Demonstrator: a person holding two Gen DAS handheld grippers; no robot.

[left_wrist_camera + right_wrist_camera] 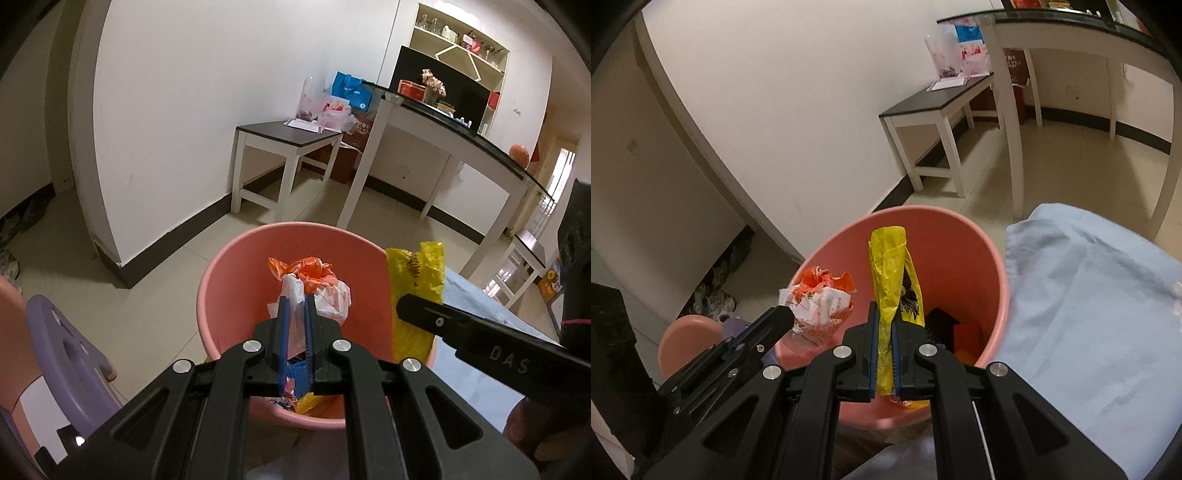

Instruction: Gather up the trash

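Note:
A pink bin (pixel 229 280) (pixel 964 254) stands on the floor right below both grippers. My left gripper (pixel 295 301) is shut on a crumpled white and orange plastic bag (pixel 317 280) (pixel 822 299), held over the bin's mouth. My right gripper (pixel 884 308) is shut on a yellow plastic bag (pixel 888 266) (pixel 415 280), also above the bin. In the left wrist view the right gripper's black finger (pixel 428 314) crosses in from the right. In the right wrist view the left gripper (pixel 781 314) reaches in from the left. Some trash (pixel 964 338) lies at the bin's bottom.
A light blue cloth (pixel 1089 314) covers a surface right of the bin. A purple stool (pixel 62 350) and a second pink bin (pixel 689 343) stand at the left. A low dark-topped bench (pixel 284 136) and a tall counter (pixel 454 125) line the far wall.

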